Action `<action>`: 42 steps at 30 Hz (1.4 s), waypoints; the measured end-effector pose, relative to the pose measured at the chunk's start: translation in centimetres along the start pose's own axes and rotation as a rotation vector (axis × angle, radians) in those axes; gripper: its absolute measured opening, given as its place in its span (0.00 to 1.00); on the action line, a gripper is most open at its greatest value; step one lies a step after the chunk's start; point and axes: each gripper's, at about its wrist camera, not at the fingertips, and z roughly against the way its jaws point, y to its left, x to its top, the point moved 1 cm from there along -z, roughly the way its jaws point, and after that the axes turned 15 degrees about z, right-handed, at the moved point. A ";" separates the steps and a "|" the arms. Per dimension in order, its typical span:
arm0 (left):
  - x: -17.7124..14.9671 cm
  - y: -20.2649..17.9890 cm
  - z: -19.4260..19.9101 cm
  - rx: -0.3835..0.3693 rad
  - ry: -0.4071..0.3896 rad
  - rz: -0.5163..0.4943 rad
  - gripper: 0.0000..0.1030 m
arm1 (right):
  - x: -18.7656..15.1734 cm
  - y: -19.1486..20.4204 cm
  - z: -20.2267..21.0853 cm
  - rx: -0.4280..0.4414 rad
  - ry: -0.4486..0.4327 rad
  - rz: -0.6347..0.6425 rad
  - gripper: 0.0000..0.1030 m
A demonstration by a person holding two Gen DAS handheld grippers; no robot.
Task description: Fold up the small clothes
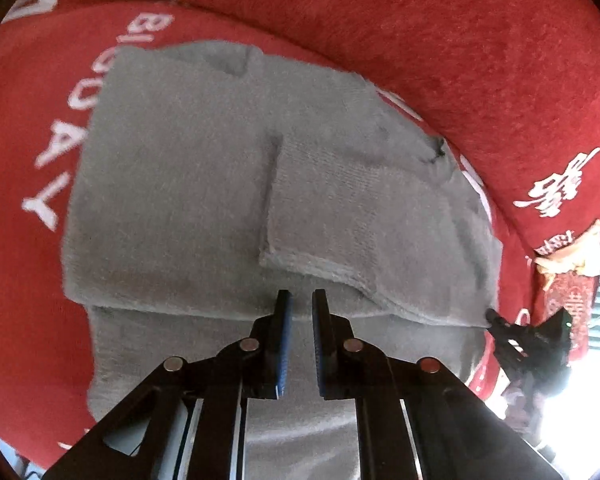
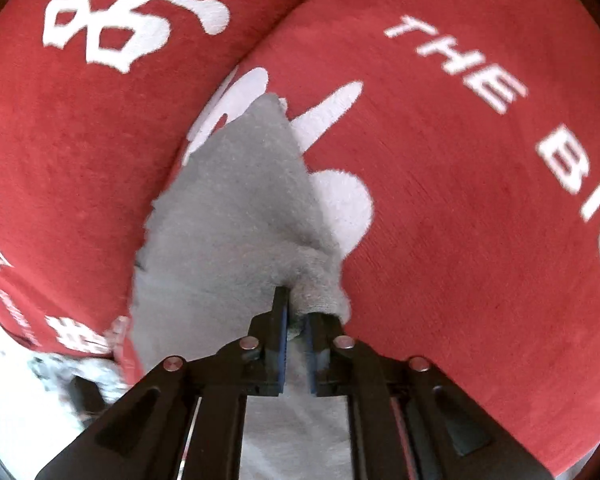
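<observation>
Left wrist view: your left gripper (image 1: 301, 300) is hovering at bottom centre with its jaws spread a little and nothing between them; the grey knit garment (image 1: 204, 184) is lying directly ahead of it, filling the middle of the frame on the red printed blanket (image 1: 480, 60); a folded flap (image 1: 340, 220) is sitting right of centre, its hemmed edge just above your fingertips; the garment's long axis is running from bottom to upper centre, in line with the fingers; your right gripper (image 1: 496, 320) is showing at the lower right, at the garment's right corner.

Right wrist view: your right gripper (image 2: 296, 308) is pinching a bunched grey corner (image 2: 320, 292); the cloth is stretching away toward upper centre; judging from this, the right hand is the one placed to carry the fold leftward.
</observation>
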 end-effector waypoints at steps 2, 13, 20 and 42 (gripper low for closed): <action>0.5 0.2 0.7 0.024 -0.011 0.023 0.12 | -0.4 0.4 0.3 0.071 0.016 -0.024 0.22; 1.3 1.1 2.1 0.167 -0.056 -0.034 0.12 | -6.8 14.9 -11.1 0.466 0.192 -0.003 0.50; 1.3 2.0 2.5 0.227 -0.071 -0.058 0.27 | -7.7 17.5 -17.2 0.360 0.236 -0.066 0.49; 2.8 2.0 3.8 0.290 -0.181 -0.095 0.99 | -10.1 18.7 -17.3 0.264 0.309 0.045 0.16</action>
